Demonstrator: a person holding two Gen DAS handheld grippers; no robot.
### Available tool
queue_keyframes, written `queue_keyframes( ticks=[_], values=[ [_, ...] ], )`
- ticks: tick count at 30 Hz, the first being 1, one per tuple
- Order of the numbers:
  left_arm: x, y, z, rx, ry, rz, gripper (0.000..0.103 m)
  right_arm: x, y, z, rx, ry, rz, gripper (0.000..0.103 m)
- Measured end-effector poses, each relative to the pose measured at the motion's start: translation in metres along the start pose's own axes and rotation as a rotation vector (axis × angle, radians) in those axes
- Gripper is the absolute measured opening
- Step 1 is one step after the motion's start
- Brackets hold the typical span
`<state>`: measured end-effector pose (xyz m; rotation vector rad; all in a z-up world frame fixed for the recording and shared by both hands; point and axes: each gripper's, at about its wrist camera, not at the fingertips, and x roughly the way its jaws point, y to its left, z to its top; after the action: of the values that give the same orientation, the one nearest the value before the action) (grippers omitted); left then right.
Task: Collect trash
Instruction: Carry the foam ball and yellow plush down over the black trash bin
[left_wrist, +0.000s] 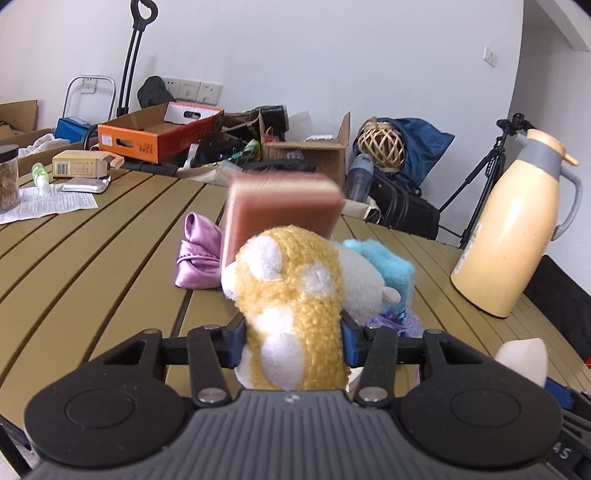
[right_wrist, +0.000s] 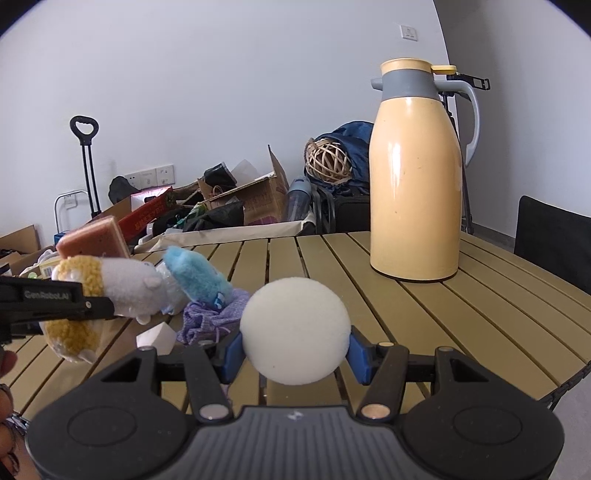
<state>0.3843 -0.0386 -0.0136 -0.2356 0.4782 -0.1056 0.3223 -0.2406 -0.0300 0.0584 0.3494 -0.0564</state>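
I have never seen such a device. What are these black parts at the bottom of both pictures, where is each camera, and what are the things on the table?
Each black part is a hand-held gripper with two blue-tipped fingers; a person carries one in each hand. A camera on each looks forward along the fingers.

The left gripper squeezes a yellow-and-white plush toy. The right gripper squeezes a white foam ball.

On the slatted olive-brown table stand or lie a tall cream thermos jug with a grey collar, a light-blue plush toy, a lilac knitted cloth, a shiny purple pouch and a pinkish sponge block.
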Motion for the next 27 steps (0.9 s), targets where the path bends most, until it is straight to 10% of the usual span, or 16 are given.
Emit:
queue_keyframes(
  ticks=[27],
  values=[
    [-0.068,0.014,-0.008,0.034,-0.041,-0.023,0.049,-0.033,0.021,-0.001,-0.028,-0.027,0.074,0.056]
  ],
)
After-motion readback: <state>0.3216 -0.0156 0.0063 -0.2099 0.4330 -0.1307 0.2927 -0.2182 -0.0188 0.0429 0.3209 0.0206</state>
